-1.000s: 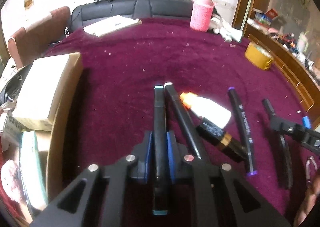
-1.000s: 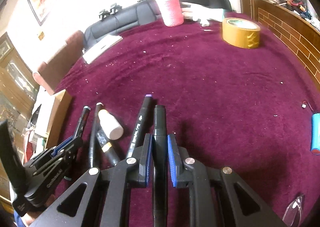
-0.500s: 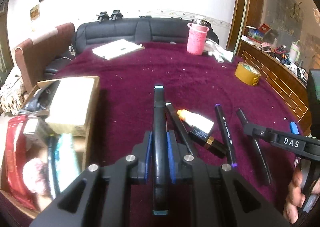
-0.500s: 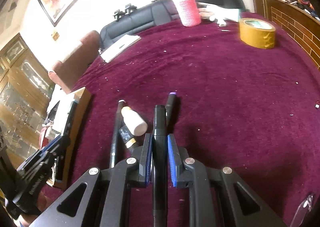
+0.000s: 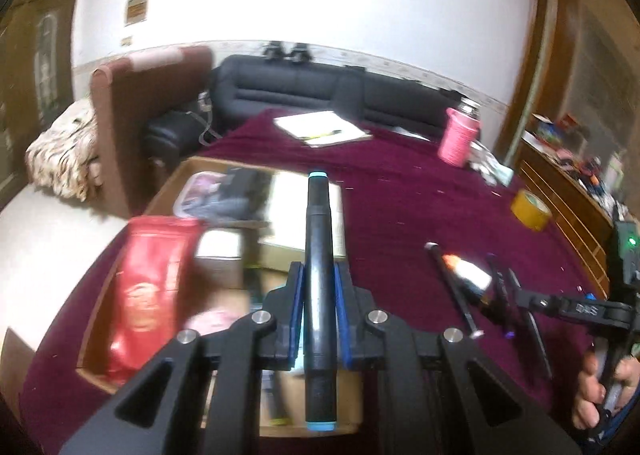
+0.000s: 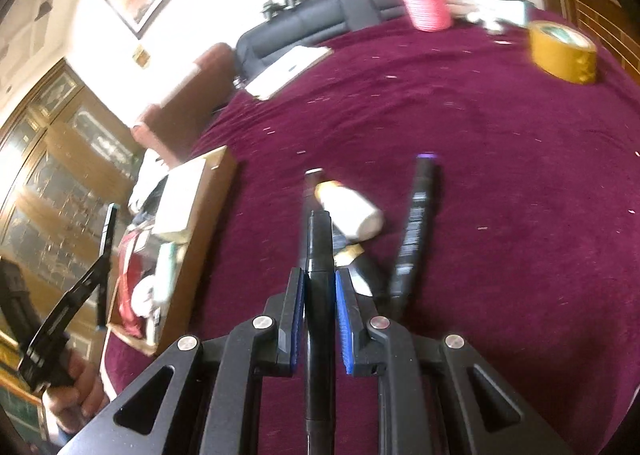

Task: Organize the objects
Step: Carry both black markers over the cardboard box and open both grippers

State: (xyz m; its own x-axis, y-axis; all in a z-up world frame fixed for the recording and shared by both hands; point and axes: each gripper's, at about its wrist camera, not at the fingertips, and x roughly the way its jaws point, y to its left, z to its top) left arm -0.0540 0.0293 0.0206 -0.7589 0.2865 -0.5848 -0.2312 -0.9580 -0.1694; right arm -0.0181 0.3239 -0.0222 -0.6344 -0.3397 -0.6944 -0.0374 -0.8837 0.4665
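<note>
The left gripper (image 5: 319, 291), clamped on a teal-capped marker (image 5: 318, 275), has swung from the maroon cloth to above the cardboard box (image 5: 168, 191) at centre left, ready to drop it in. The right gripper (image 6: 319, 295) grips a black pen (image 6: 319, 251); a purple-tipped marker (image 6: 416, 223) lies beyond it at frame centre, unsorted.

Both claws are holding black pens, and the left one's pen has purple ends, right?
Not quite. The left claw holds a black pen, but its ends are teal, as the left wrist view shows. The right claw does hold a black pen.
</note>
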